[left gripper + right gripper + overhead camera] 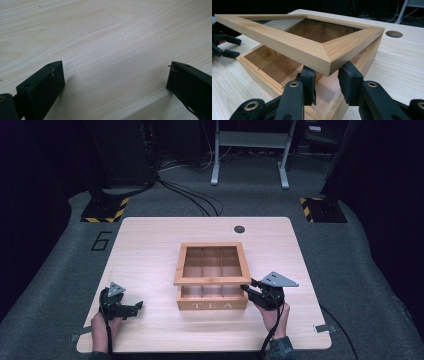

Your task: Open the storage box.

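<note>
Our left gripper (131,308) rests low over the bare table (145,250) near its front left corner, jaws spread wide with nothing between them; we judge it parked clear so the box has room. At the table's middle stands the tea box (212,292), pale wood lettered TEA on its front, split into small compartments. Its glazed lid (312,47) stands tilted, raised at the front. Our right gripper (326,83) has its jaws pinched on the lid's near corner from beneath, holding it up.
</note>
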Demonstrator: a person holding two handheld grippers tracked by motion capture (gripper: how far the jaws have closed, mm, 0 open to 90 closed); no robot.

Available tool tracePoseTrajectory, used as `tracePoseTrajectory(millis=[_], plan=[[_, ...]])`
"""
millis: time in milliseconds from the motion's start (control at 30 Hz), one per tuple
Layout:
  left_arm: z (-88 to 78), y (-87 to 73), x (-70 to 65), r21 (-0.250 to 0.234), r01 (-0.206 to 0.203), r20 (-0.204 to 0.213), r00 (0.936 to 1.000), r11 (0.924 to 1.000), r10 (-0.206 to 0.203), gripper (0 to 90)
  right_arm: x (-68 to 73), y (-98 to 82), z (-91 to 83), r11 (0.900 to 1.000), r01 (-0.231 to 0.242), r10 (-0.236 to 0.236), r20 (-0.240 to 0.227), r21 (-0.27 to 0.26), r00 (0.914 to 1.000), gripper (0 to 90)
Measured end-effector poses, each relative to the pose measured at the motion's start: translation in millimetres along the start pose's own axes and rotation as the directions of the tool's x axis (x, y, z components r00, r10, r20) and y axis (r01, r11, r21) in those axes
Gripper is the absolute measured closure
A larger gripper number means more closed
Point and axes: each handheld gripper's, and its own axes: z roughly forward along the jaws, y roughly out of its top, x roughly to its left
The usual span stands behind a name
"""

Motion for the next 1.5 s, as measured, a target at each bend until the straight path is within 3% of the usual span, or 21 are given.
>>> tracePoseTrajectory(millis=[367, 1500], plan=[[0.0, 0.0, 0.0, 0.000, 0.000, 0.000, 1.0000, 1.0000, 0.000, 1.3, -2.3, 17.8, 2.2, 0.999, -0.042, 0.042, 0.009, -0.004, 0.9991, 66.4], [-0.1, 0.1, 0.1, 0.001, -0.001, 0.000, 1.0000, 1.0000, 0.001, 1.3, -20.8, 78.7, 9.9, 0.999, -0.045, 0.045, -0.003, -0.027, 0.9990, 66.5]])
